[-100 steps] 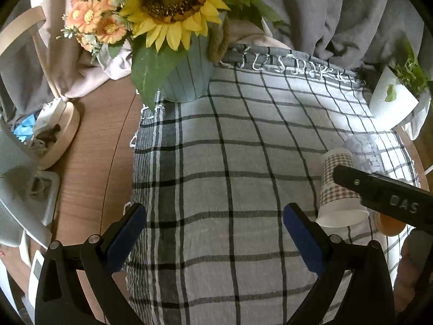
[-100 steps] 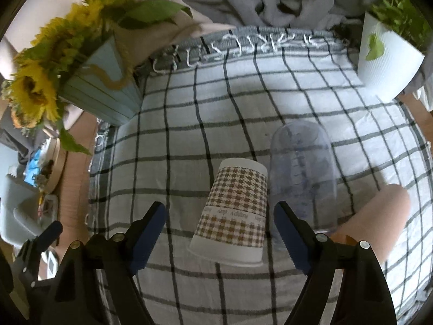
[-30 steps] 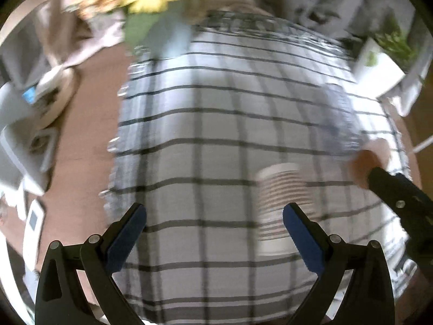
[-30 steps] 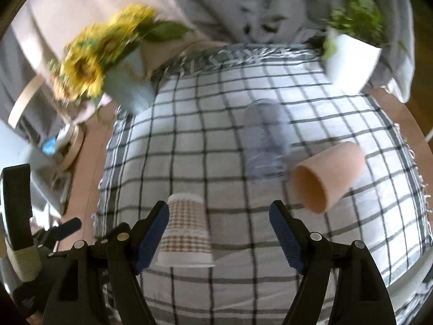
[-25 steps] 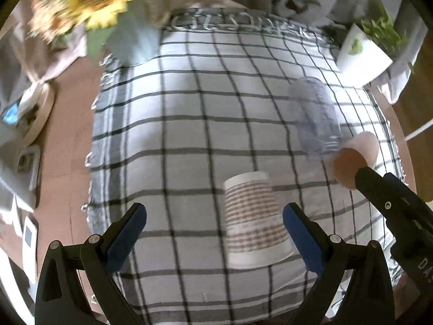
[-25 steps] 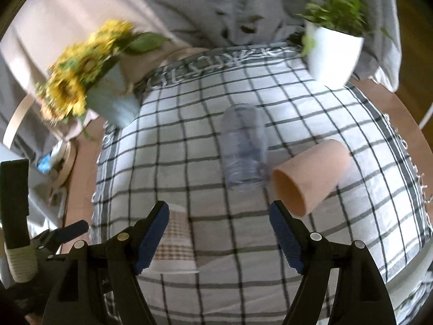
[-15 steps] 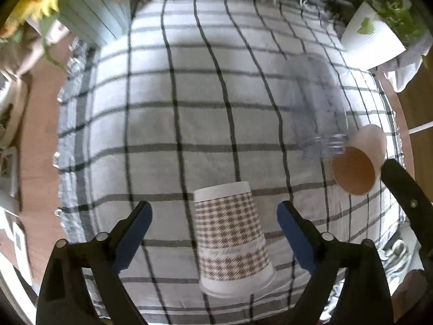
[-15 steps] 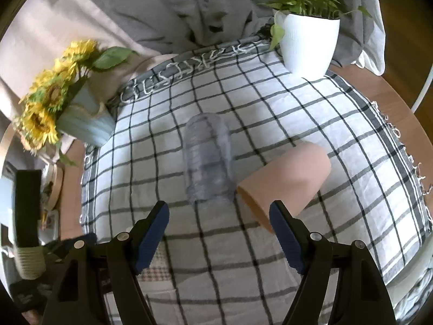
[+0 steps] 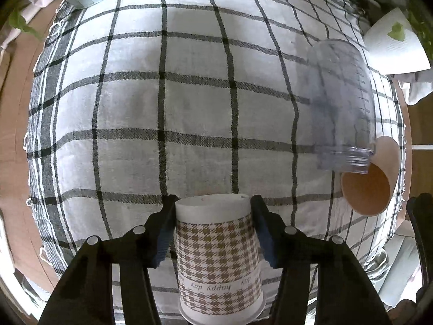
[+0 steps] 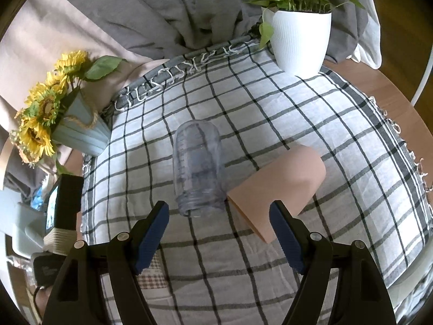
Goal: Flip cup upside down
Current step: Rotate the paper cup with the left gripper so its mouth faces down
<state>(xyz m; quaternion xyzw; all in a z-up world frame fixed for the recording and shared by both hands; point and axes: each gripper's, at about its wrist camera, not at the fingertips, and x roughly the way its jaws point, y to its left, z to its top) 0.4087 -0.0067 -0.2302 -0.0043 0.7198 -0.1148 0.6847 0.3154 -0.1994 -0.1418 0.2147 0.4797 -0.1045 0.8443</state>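
Note:
A white paper cup (image 9: 217,254) with a brown houndstooth pattern stands upside down on the checked cloth (image 9: 189,108). My left gripper (image 9: 213,233) is shut on it, one pad on each side near its base. A bit of the cup shows low in the right wrist view (image 10: 155,275). A clear plastic cup (image 10: 197,168) and a pink cup (image 10: 278,187) lie on their sides. My right gripper (image 10: 219,235) is open and empty, above the cloth just in front of both.
A white plant pot (image 10: 299,40) stands at the far right of the table. A pale blue vase of sunflowers (image 10: 81,132) stands at the far left. Grey fabric (image 10: 189,8) hangs behind. Bare wood table (image 10: 389,100) shows at the right.
My left gripper has moved in over the houndstooth cup and closed on it. My right gripper has drawn back from that cup and now faces the clear and pink cups.

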